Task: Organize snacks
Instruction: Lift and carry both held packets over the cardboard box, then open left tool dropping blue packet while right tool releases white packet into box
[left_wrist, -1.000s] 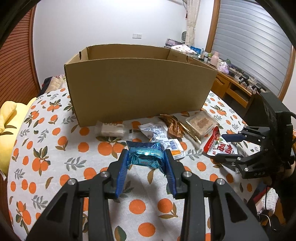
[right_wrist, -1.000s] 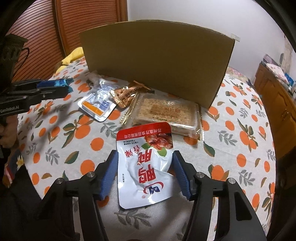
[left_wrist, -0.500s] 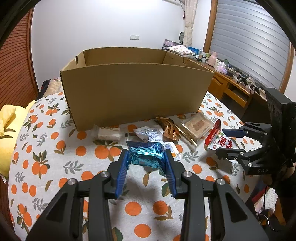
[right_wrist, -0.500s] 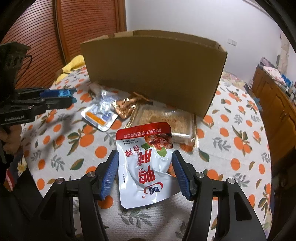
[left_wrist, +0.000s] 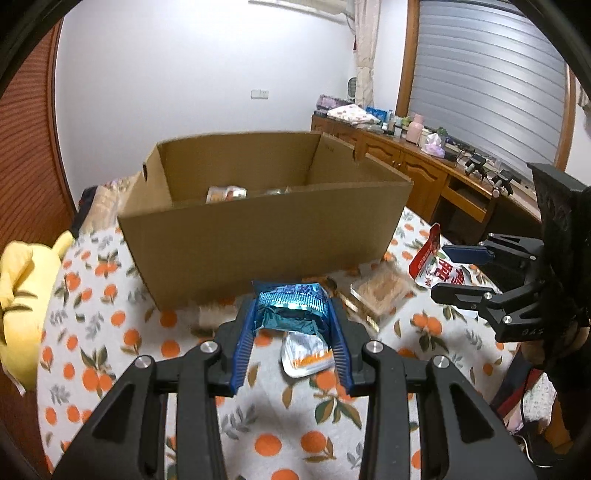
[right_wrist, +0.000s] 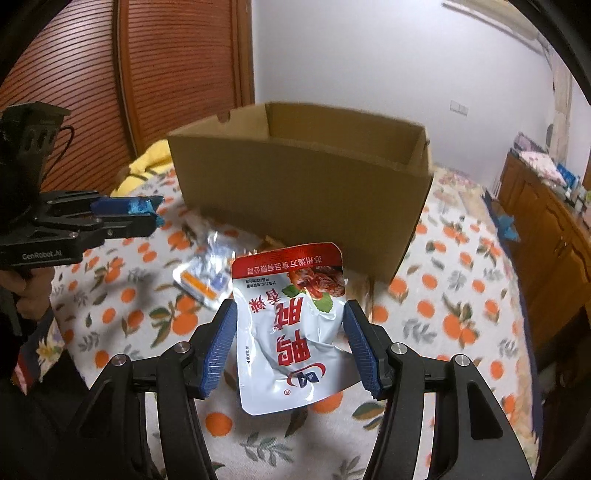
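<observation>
My left gripper (left_wrist: 291, 314) is shut on a blue foil snack packet (left_wrist: 291, 306), held above the table in front of the open cardboard box (left_wrist: 266, 236). In the right wrist view my right gripper (right_wrist: 290, 332) is shut on a white and red snack pouch (right_wrist: 291, 332), also lifted over the table. The left gripper (right_wrist: 125, 218) with the blue packet shows at the left there, and the right gripper (left_wrist: 480, 273) with the pouch (left_wrist: 439, 262) at the right of the left wrist view. A few snacks lie inside the box (right_wrist: 306, 188).
On the orange-print tablecloth (left_wrist: 110, 354) lie a clear tray of biscuits (left_wrist: 380, 291), a silver packet with an orange stripe (left_wrist: 304, 354) and a pale packet at the box's foot. A wooden sideboard (left_wrist: 424, 173) stands at the right, a yellow cushion (left_wrist: 18, 280) at the left.
Both grippers have risen with their packets. The box's rim now sits lower in both views, and its inside with a few snacks has come into sight.
</observation>
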